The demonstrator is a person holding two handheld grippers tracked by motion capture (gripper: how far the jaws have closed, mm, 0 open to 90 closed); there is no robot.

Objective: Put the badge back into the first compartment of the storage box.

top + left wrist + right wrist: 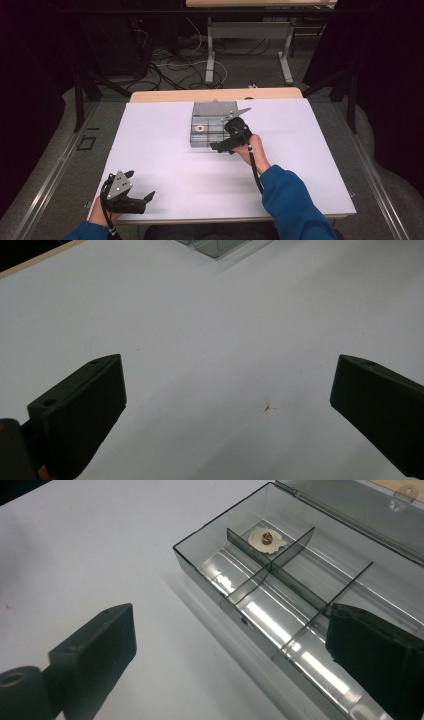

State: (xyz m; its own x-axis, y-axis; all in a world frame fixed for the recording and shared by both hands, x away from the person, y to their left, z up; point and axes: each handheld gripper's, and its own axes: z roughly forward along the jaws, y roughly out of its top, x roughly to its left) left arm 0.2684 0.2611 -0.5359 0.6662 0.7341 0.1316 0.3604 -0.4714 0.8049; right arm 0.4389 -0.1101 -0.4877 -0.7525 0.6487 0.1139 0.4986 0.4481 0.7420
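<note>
While its jaws stand wide apart with nothing between them, the right gripper (226, 134) hangs over the near edge of the clear divided box (280, 590), where a small round piece (266, 541) lies in a far compartment. The left gripper (141, 186) rests released near the white worktop's (165, 150) front corner, well apart from the box.

Right claw (224, 141) open at near edge of clear divided box (214, 125) mid-desk; left claw (141, 190) open, near-left on white desk (300, 150).

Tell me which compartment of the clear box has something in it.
The far corner compartment of the clear box, next to the open lid, holds a small round white piece. The other compartments look empty.
</note>
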